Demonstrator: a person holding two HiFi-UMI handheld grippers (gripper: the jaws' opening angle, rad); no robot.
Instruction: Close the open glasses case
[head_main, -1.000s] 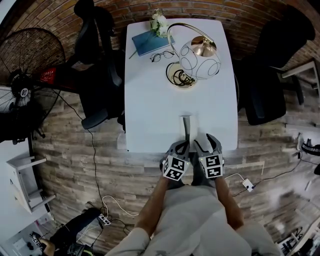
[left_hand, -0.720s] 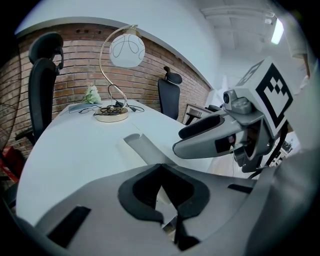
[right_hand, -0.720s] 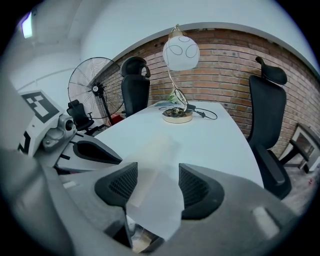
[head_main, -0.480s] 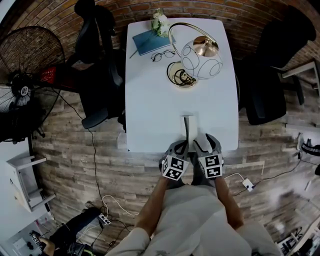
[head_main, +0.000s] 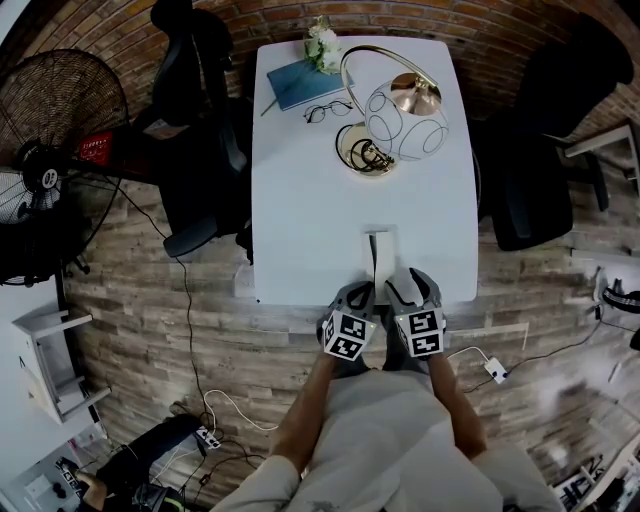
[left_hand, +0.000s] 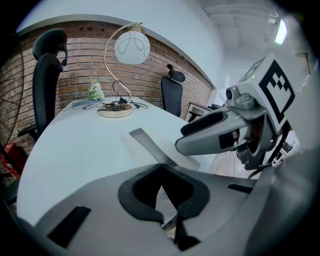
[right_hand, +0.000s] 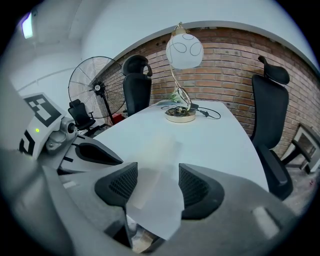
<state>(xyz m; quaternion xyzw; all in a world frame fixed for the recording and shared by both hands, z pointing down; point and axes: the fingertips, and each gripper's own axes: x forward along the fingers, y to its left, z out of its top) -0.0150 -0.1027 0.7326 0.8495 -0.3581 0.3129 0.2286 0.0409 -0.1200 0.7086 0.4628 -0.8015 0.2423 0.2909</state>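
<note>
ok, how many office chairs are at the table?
2. One black chair stands at the table's left side, near the fan. The other black chair stands at the table's right side. Any beyond the frame would not show.

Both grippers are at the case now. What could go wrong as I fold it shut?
1. The glasses case lies right at the near edge of the table; a pull toward you could drag it off.
2. The left gripper seems to pinch only a thin flap edge, which might slip.
3. The right gripper, jaws apart around the other flap, sits close beside the left; they could bump.
</note>
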